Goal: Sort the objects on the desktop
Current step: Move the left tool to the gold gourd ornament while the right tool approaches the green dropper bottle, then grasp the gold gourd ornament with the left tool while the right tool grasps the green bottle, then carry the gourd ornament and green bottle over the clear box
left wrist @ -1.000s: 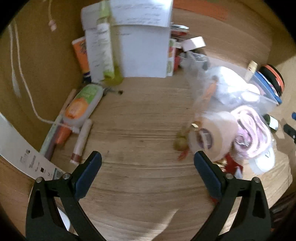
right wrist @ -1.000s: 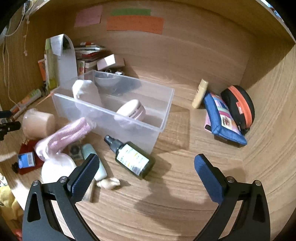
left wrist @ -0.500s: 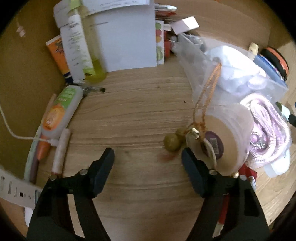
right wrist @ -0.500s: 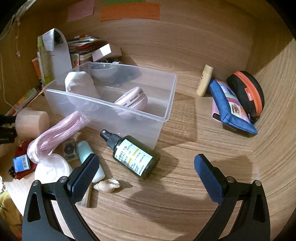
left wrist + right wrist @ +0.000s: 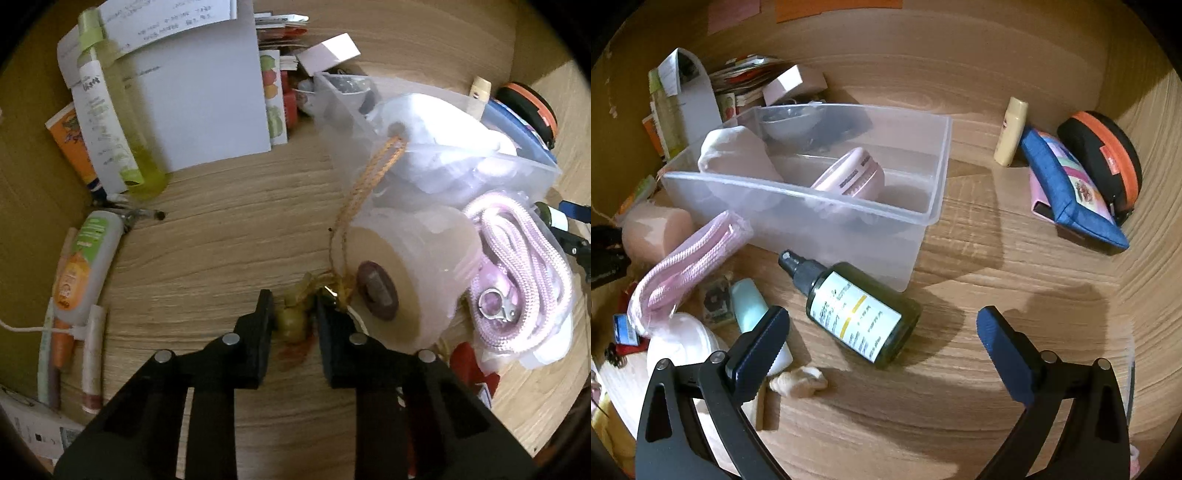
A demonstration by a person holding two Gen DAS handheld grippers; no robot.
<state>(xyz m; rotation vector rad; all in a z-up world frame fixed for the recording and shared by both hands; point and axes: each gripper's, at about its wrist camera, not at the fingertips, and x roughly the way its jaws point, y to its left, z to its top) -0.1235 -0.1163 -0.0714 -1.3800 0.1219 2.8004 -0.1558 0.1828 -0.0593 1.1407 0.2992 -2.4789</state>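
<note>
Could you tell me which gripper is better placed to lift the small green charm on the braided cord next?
Left. The left gripper has its jaws closed on the green charm beside the tape roll. The right gripper stands open over the dark spray bottle.

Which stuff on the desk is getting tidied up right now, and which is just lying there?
In the job now:
- left gripper, shut on the green charm
- orange cord tied to the charm
- clear bin
- right gripper, open over the dark spray bottle

Just lying about:
- tape roll
- pink rope
- blue pouch
- seashell
</note>
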